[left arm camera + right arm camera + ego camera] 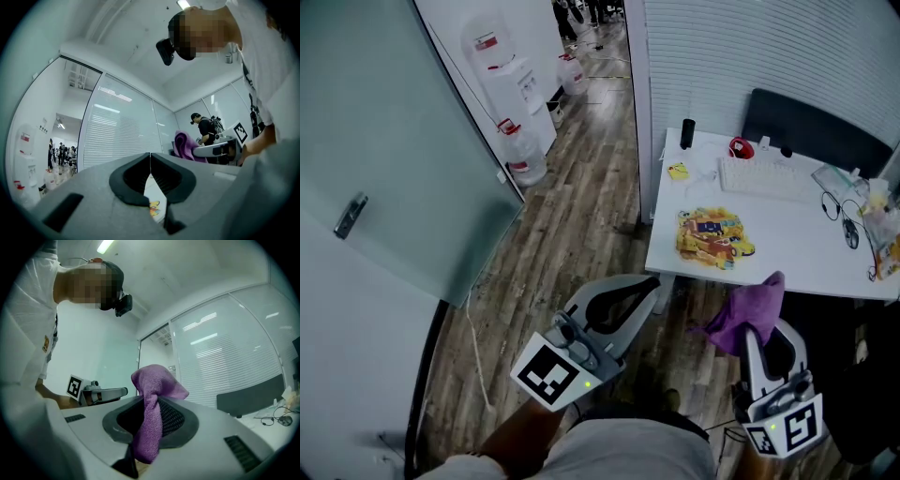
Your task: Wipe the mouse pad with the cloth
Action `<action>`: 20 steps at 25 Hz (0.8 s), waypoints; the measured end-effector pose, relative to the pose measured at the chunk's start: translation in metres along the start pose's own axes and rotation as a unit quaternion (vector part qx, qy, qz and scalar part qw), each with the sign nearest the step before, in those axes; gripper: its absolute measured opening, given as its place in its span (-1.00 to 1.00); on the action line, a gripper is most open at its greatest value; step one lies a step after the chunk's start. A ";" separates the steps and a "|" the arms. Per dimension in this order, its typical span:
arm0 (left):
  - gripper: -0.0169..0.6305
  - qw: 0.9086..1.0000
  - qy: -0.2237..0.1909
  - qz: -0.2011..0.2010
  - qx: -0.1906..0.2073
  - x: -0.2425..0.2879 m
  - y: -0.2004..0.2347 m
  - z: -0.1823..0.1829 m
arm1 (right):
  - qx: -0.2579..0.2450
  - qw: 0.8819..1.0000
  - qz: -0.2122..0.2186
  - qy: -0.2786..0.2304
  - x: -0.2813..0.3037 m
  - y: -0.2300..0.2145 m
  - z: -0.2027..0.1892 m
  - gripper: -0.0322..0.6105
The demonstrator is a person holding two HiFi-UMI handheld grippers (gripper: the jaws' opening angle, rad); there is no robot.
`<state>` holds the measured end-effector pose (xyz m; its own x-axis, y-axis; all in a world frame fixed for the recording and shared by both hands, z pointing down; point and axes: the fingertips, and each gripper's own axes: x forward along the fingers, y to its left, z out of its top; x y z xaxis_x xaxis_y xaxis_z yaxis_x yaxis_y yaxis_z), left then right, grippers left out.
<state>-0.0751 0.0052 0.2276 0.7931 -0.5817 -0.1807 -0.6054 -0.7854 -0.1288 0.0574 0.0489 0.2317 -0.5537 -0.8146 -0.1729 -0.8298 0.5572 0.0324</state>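
The mouse pad, yellow with a colourful cartoon print, lies near the front left of the white desk; a sliver of it shows between the jaws in the left gripper view. My right gripper is held low in front of the desk, shut on a purple cloth that bunches up above its jaws. My left gripper hangs over the wooden floor left of the desk, its jaws meeting at the tips with nothing in them.
On the desk are a white keyboard, a yellow note, a red object, a black bottle, cables and clutter at the right edge. A dark chair back stands behind. Water jugs and a glass door are at left.
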 end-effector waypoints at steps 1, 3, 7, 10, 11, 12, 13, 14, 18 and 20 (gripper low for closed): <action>-0.90 1.000 -0.001 0.003 -0.002 0.003 -0.004 0.000 | 0.003 1.000 0.002 0.001 -0.004 -0.002 -0.001 -0.69; -0.90 1.000 -0.001 0.006 -0.005 0.008 -0.012 -0.001 | 0.007 1.000 0.008 0.002 -0.010 -0.005 -0.003 -0.69; -0.90 1.000 0.002 0.011 -0.011 0.019 -0.026 -0.007 | 0.007 1.000 0.014 0.005 -0.020 -0.016 -0.007 -0.69; -0.90 1.000 0.007 0.014 -0.011 0.024 -0.033 -0.010 | 0.009 1.000 0.015 0.008 -0.025 -0.023 -0.010 -0.69; -0.90 1.000 0.009 0.015 -0.009 0.025 -0.034 -0.010 | 0.011 1.000 0.016 0.009 -0.027 -0.025 -0.011 -0.69; -0.90 1.000 0.010 0.016 -0.007 0.026 -0.036 -0.010 | 0.012 1.000 0.017 0.009 -0.028 -0.026 -0.012 -0.69; -0.90 1.000 0.010 0.017 -0.006 0.026 -0.037 -0.009 | 0.013 1.000 0.018 0.008 -0.030 -0.027 -0.013 -0.69; -0.90 1.000 0.010 0.019 -0.005 0.027 -0.038 -0.008 | 0.014 1.000 0.018 0.007 -0.031 -0.027 -0.012 -0.69; -0.90 1.000 0.011 0.019 0.000 0.029 -0.045 -0.006 | 0.018 1.000 0.018 0.003 -0.036 -0.032 -0.011 -0.69; -0.90 1.000 0.013 0.017 0.001 0.030 -0.048 -0.006 | 0.018 1.000 0.016 0.002 -0.039 -0.035 -0.010 -0.69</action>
<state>-0.0219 0.0239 0.2346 0.7731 -0.6141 -0.1590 -0.6328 -0.7642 -0.1249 0.1073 0.0595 0.2472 -0.5807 -0.7964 -0.1691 -0.8082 0.5889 0.0022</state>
